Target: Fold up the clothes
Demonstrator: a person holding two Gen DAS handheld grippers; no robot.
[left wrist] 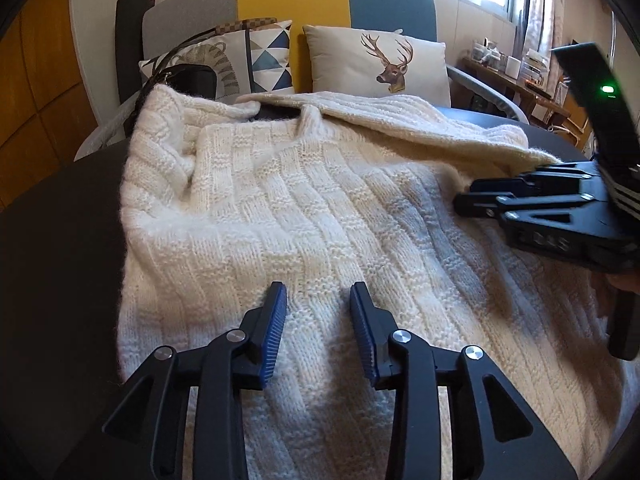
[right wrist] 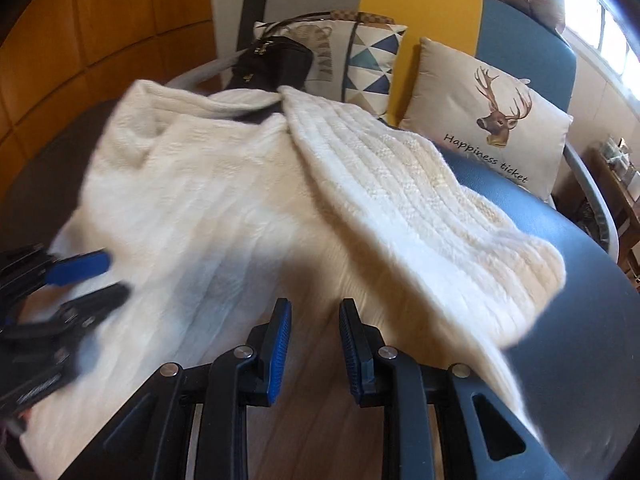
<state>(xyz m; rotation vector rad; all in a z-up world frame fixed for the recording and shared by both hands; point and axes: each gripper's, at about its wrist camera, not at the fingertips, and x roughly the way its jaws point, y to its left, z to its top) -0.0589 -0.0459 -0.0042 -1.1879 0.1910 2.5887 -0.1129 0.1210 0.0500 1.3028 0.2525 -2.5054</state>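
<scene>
sweater (left wrist: 304, 216) spread on dark table (left wrist: 60, 280) | left gripper (left wrist: 318, 320) released above knit | right gripper (right wrist: 314, 344) released, nothing between | right view only: wood floor (right wrist: 316, 432) past hem; table bare beside sleeve (right wrist: 420, 200)

Sweater being spread across a sofa seat, cushions behind.

The sweater (left wrist: 304, 216) is being laid over the sofa (left wrist: 472, 118) seat, one sleeve (right wrist: 420, 200) being folded across its right side. Behind it, the deer cushion (left wrist: 380, 62) is sitting right, the patterned cushion (left wrist: 256, 56) left, a bag (right wrist: 276, 66) resting before the latter.
</scene>
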